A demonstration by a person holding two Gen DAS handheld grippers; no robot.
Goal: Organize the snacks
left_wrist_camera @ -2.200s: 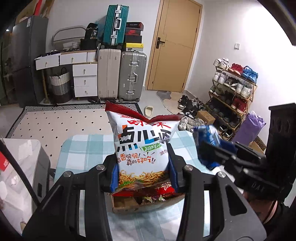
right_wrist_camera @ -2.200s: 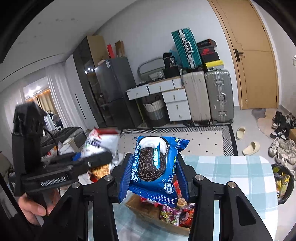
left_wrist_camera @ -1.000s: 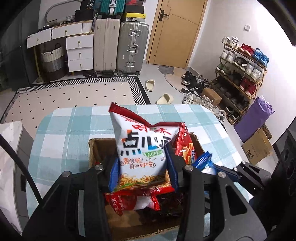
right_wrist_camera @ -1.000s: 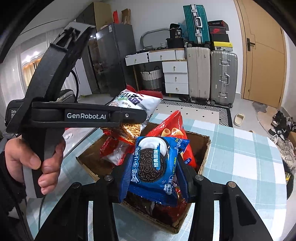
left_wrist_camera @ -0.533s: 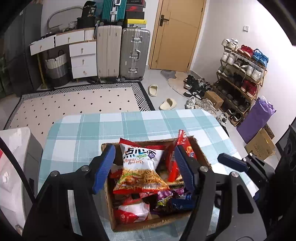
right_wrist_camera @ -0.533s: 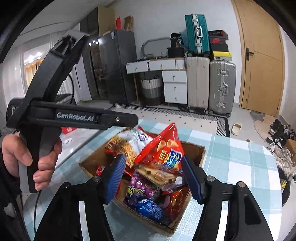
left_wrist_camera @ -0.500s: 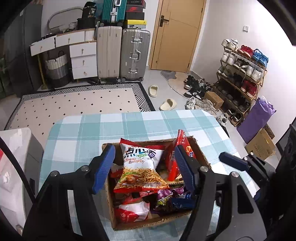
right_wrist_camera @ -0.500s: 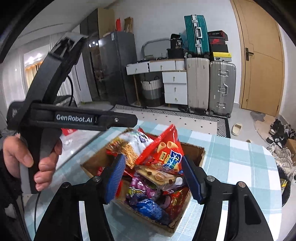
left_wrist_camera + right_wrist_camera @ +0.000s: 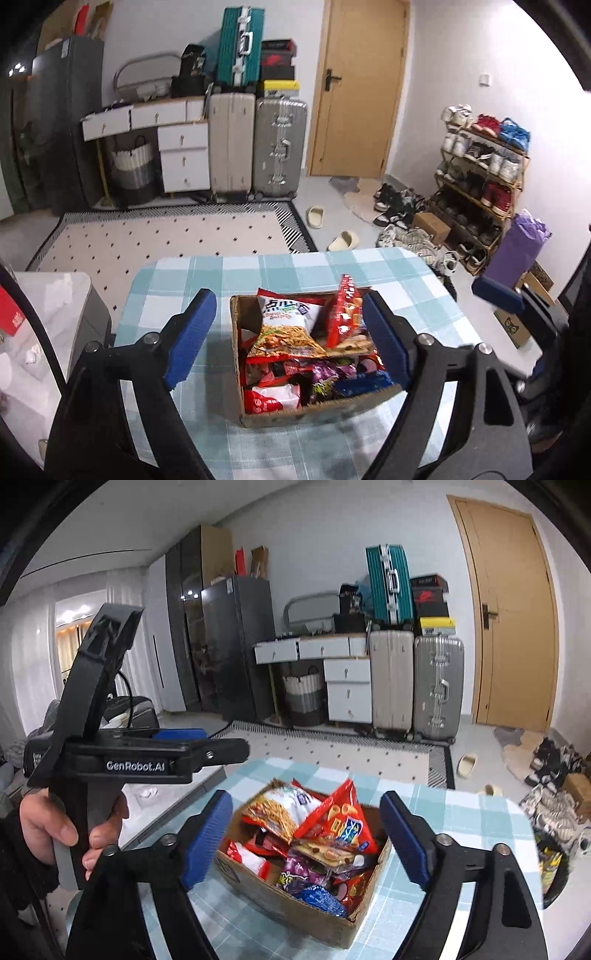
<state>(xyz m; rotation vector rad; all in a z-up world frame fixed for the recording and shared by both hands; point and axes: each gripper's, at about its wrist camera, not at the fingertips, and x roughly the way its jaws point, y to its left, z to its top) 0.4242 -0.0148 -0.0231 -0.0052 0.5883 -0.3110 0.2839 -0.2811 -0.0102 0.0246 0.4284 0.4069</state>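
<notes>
Both the left gripper (image 9: 284,336) and right gripper (image 9: 306,834), jaws just spread and empty, hung above the frame-centre cardboard box (image 9: 317,408), apparently because their snacks (image 9: 314,834) already lay inside.

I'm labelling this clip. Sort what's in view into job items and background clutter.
Job:
- cardboard box
- noodle snack bag
- red snack bag
- blue cookie pack
- left claw, open
- right claw, open

Clutter:
- suitcases
- shoe rack
- slippers
- checked tablecloth

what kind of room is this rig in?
Most likely a lived-in home, a living room or entry area: a shoe rack full of shoes by the door, suitcases stacked against the wall, and a fridge.
</notes>
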